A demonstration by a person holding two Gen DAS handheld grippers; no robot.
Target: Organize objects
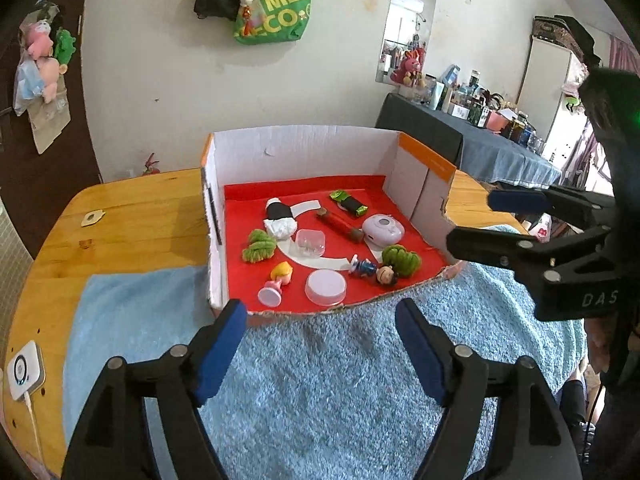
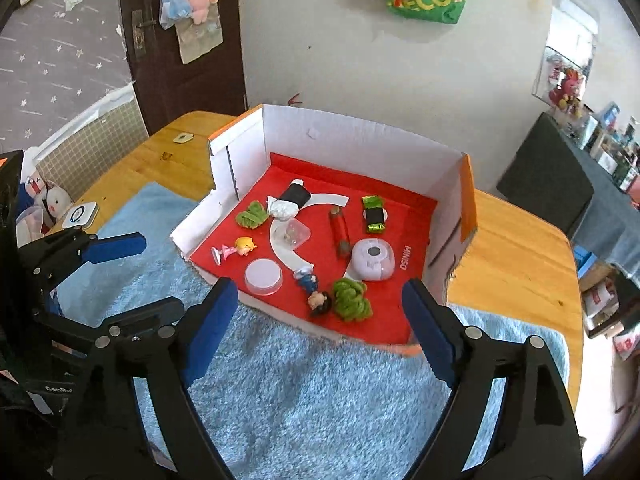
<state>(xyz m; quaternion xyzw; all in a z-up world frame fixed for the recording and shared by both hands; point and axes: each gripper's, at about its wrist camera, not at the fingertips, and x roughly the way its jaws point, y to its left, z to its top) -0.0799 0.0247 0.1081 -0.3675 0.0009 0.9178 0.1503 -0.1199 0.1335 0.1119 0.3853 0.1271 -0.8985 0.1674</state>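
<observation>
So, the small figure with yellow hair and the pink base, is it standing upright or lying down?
Lying down. The yellow-haired figure rests on its side on the red floor of the box, with its round pink base turned sideways toward the box's open front.

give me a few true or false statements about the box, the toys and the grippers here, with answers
1. Both grippers are empty. True: the left gripper and right gripper stand open over the blue rug.
2. The box has a blue floor. False: it is red.
3. Two green fuzzy toys lie in the box. True: one at left, one at right.
4. The purple case sits on the rug. False: it is in the box.
5. The pink figure stands upright. False: it lies on its side.
</observation>
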